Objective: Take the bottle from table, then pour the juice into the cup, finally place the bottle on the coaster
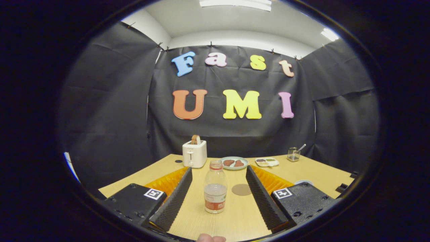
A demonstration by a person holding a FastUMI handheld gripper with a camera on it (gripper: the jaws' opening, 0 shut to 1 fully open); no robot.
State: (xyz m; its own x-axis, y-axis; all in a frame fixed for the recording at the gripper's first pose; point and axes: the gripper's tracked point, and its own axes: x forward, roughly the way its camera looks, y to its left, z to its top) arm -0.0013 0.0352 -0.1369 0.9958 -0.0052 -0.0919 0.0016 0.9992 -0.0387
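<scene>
1. The tongs (215, 198) stand wide apart, gripping nothing.
2. The bottle (215, 188) stands upright on the worktop (312, 171) between the two fingers, touching neither.
3. The coaster (241, 189) lies just beside it, slightly farther out.

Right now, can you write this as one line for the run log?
tool: open, fingers either side of juice bottle, not touching | bottle: upright on table | coaster: beside bottle, bare

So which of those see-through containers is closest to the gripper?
The capped bottle, standing between the open gripper's fingers. The small glass jar sits far back by the wall.
</scene>
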